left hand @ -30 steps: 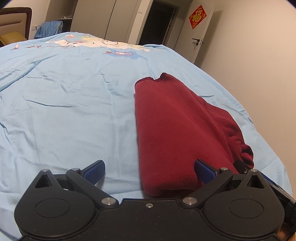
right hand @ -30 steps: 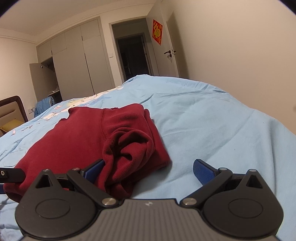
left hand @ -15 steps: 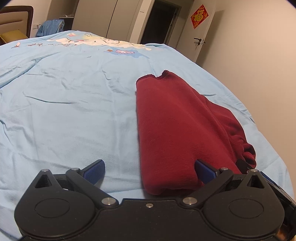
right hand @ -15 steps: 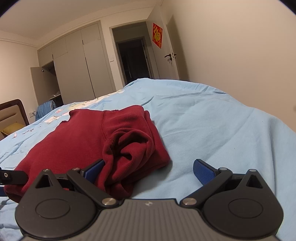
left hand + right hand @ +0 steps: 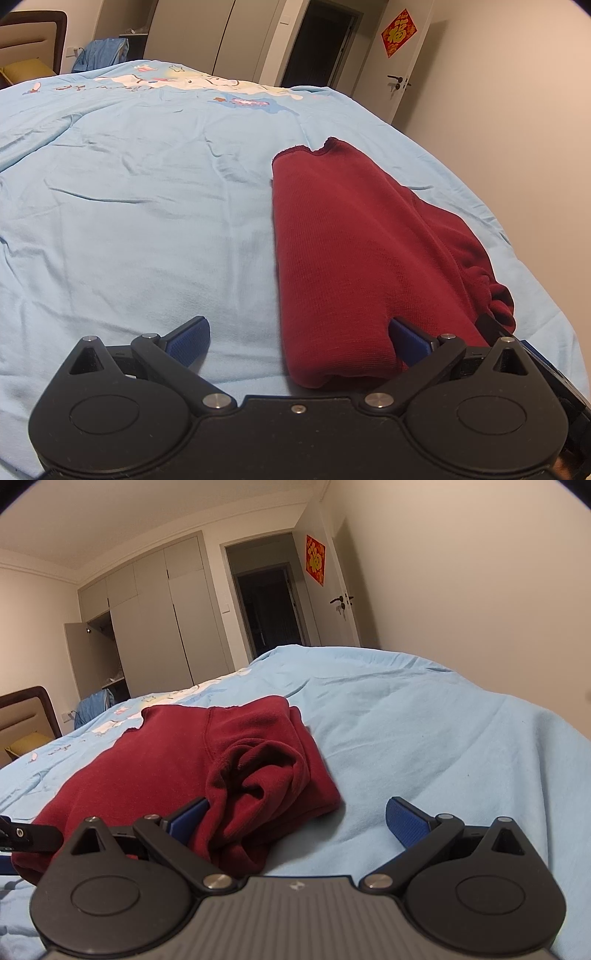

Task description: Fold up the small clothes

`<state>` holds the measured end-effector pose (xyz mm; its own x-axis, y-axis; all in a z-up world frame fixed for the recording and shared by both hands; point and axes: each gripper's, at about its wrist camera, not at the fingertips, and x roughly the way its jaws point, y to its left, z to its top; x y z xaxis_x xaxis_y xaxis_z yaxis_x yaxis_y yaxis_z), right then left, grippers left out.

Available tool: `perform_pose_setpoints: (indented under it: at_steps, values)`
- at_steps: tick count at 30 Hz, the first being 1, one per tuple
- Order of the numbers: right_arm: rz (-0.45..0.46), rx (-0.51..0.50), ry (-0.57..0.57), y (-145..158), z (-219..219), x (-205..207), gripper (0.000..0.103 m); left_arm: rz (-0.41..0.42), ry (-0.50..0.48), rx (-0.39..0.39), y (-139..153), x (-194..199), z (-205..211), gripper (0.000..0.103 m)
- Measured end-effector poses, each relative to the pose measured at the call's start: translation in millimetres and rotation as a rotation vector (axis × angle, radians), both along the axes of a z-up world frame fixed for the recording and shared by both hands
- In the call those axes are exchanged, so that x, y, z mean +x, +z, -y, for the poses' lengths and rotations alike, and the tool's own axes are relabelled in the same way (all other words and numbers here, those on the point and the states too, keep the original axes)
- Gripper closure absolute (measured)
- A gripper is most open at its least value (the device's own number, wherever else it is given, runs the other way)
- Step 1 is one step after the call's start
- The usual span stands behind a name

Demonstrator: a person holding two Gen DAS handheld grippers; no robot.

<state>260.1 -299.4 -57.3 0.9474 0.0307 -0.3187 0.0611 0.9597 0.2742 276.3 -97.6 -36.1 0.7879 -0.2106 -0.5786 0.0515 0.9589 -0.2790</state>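
Dark red knit garment lies folded near bed right edge, unmoved over last second. Left claw, right claw remain wide, empty; fold likely finished.

Left gripper: jaws spread wide, blue pads facing inward, nothing pinched between them. Left fingertip sits low and free; right fingertip is partly hidden at its tip. Body level, pointing forward, black linkage arms splayed symmetrically.

Right gripper: jaws also spread wide, not clamped on anything. Its left finger is partly covered at the tip (contact unclear), right finger fully exposed. Body held low, tilted slightly upward.

The two grippers sit side by side, close together: part of the left gripper shows at the left edge of the right wrist view. No hands or sleeves visible.
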Motion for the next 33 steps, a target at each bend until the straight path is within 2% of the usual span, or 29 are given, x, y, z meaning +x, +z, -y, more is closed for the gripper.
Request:
perform_pose_setpoints:
  at_steps: [6,10,14,21,26,30,33]
  values:
    - [0.021,0.039,0.015,1,5,-3,0.0,0.001,0.002,0.003,-1,0,1,0.001]
    - [0.03,0.106,0.047,15,13,-1,0.0,0.001,0.002,0.003,-4,0,1,0.0]
    - [0.031,0.167,0.083,30,25,21,0.0,0.002,0.005,0.013,-5,1,4,0.0]
    - [-0.065,0.128,0.125,50,37,95,0.0,0.0,0.004,0.02,-4,4,6,0.0]
    - [-0.091,0.097,0.172,44,33,115,0.0,0.001,0.002,0.024,-4,4,6,0.0]
    - [-0.094,0.07,0.217,34,25,115,0.01,0.004,0.001,0.029,-5,5,8,0.0]
    - [-0.073,0.081,0.237,31,25,111,0.023,0.005,0.001,0.03,-5,6,8,0.0]
